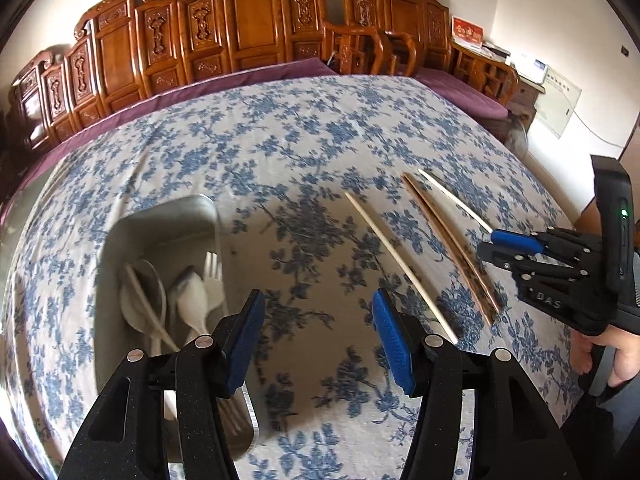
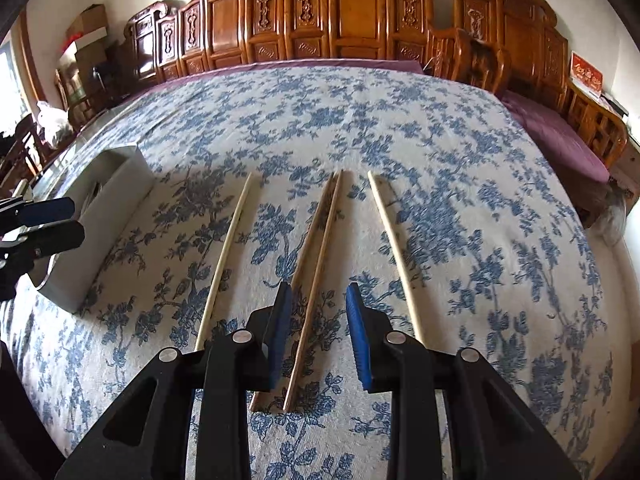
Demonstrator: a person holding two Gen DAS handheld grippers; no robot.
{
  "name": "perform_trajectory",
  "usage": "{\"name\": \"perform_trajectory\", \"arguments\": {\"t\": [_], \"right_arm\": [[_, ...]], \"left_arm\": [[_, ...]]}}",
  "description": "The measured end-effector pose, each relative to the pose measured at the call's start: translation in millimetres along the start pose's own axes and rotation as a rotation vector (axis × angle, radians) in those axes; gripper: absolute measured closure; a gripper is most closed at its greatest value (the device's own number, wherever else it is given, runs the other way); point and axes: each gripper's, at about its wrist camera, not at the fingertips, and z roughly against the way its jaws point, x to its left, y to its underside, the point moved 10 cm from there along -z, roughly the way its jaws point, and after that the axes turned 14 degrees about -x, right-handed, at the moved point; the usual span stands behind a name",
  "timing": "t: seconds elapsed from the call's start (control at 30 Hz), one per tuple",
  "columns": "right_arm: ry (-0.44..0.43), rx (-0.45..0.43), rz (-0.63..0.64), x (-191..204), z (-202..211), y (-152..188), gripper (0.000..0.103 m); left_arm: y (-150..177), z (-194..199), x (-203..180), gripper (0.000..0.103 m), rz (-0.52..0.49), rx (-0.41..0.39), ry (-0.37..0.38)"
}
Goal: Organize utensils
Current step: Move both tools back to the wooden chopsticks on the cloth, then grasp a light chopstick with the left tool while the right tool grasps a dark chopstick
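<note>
A metal tray (image 1: pixel 160 216) holds white plastic spoons (image 1: pixel 192 300), a fork (image 1: pixel 214 280) and a chopstick. My left gripper (image 1: pixel 318 336) is open and empty, just right of the tray. Two pale chopsticks (image 2: pixel 228 256) (image 2: pixel 394 252) and a brown pair (image 2: pixel 316 264) lie on the floral tablecloth. My right gripper (image 2: pixel 318 332) is open, its jaws straddling the brown pair (image 1: pixel 452 248) without gripping it. In the left wrist view the right gripper (image 1: pixel 496 246) hovers over the chopsticks. The tray (image 2: pixel 100 216) shows at left in the right wrist view.
A blue floral cloth (image 1: pixel 280 140) covers the table. Carved wooden benches (image 1: pixel 240 32) with purple cushions (image 2: pixel 560 136) line the far wall. The left gripper (image 2: pixel 44 224) shows at the left edge of the right wrist view.
</note>
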Motion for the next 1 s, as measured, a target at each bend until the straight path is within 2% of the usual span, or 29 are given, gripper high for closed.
{"name": "perform_trajectory", "arguments": {"t": [0.27,0.43,0.57,1.0], "right_arm": [[0.015,0.056,0.046,3.7,-17.3,12.6,0.083],[0.028,0.052,0.055,0.8,-19.9,12.2,0.084],[0.038,0.063,0.061,-4.6,-20.3,12.1,0.097],[0.068,0.072,0.007,-24.8,-17.8,12.9,0.097]], "left_arm": [[14.7,-12.1,-12.0,0.049,-0.010,0.037,0.001],[19.8,-17.0,-17.7,0.049,-0.021,0.048,0.000],[25.2,-24.9,-21.3,0.049,-0.028,0.065,-0.003],[27.8,-57.4,-51.4,0.049,-0.035,0.100,0.028]]}}
